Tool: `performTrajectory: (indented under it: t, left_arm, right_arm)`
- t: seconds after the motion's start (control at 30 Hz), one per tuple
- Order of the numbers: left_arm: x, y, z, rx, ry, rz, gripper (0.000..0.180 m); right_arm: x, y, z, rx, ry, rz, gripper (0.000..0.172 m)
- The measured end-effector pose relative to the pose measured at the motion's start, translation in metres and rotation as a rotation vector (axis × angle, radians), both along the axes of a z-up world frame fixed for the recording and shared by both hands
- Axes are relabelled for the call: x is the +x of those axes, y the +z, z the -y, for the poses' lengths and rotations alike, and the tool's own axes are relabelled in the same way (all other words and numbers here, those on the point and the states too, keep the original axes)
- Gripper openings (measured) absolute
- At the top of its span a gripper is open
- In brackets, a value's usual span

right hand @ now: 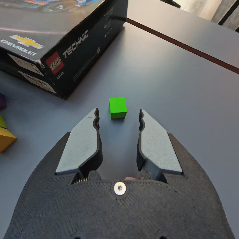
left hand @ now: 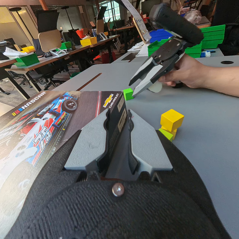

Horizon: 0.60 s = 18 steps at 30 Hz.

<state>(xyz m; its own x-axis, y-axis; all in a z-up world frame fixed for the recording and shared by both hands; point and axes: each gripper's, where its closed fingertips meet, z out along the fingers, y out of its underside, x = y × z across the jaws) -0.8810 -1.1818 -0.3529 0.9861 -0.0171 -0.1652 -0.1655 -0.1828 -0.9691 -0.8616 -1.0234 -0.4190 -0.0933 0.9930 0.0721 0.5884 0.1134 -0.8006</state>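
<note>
1. The left gripper has its 2 grey fingers closed on the near end wall of a large, flat, black cardboard box printed with a racing car; the left finger lies over the printed lid, the right finger against the outer side of that wall, so the wall is pinched between them.
2. Just right of that gripper, on the grey table, stands a small stack of blocks: a yellow wooden cube on top, a lime-green wedge at its foot.
3. The right gripper is spread wide and holds nothing.
4. A small bright green cube sits on the table just beyond its fingertips, centred between them, neither pad touching it. It lies straight ahead of this gripper, clearly the nearer 1.
5. The cube stands close beside the box's far corner, apart from it.
</note>
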Motion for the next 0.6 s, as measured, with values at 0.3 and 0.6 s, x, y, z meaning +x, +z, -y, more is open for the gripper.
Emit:
performTrajectory:
  t: [0.3,0.6]
  left_arm:
    - [0.0,-0.002,-0.001,-0.015,-0.007,0.012,0.025]
    - [-0.001,-0.002,-0.001,-0.016,0.002,0.013,0.024]
  right_arm:
    - [-0.006,-0.002,0.026,-0.156,0.154,0.037,0.025]
    - [0.031,0.065,0.128,-0.311,0.602,-0.109,0.025]
